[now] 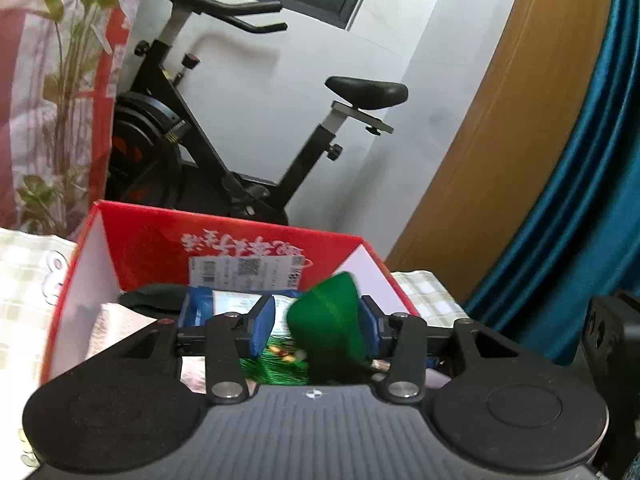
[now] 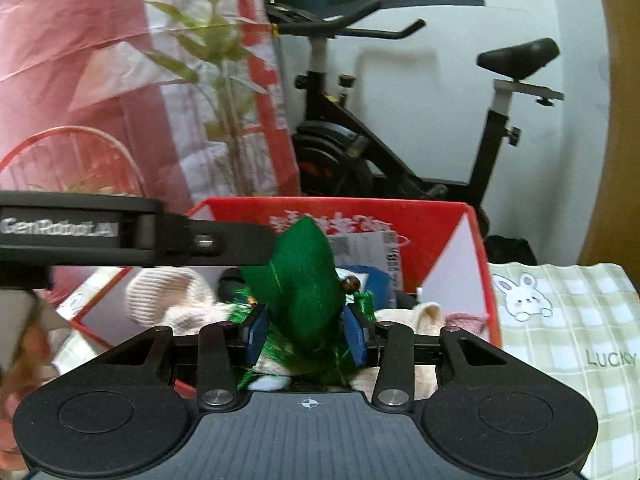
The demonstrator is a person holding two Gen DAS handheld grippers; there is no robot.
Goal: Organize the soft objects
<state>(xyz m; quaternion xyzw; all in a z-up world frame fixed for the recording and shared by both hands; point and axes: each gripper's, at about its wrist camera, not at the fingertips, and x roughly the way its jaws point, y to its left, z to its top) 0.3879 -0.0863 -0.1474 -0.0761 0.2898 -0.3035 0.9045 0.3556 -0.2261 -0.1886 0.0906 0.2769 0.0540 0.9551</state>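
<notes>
Looking along the left tongs [image 1: 315,326], two blue pads stand spread. One green felt piece [image 1: 328,316] rises between them. It leans on the right-hand pad, and a strip of background shows between it and the left-hand pad, so it is not pinched here. Green tinsel hangs below it. Just beyond the tips sits one red box [image 1: 152,248], open at the top, with the felt piece over its inside. One white shipping label [image 1: 240,270] is stuck on the far wall. One blue packet [image 1: 196,308] lies in the box, beyond the left-hand pad. One exercise bike [image 1: 240,152] stands well beyond the box, and one blue curtain [image 1: 580,200] hangs off to the right.

Along the right tongs [image 2: 306,336], two blue pads pinch the same green felt piece [image 2: 296,280] low down, and its point stands upright above them. One black finger [image 2: 232,242] of the left tongs comes in from the left and meets the felt near its top. The red box [image 2: 440,224] lies just ahead. One cream knitted item [image 2: 168,292] lies inside it, left of the tips. One checked cloth [image 2: 568,320] with one rabbit print [image 2: 524,296] lies to the right of the box. The bike [image 2: 332,152] stands behind.
</notes>
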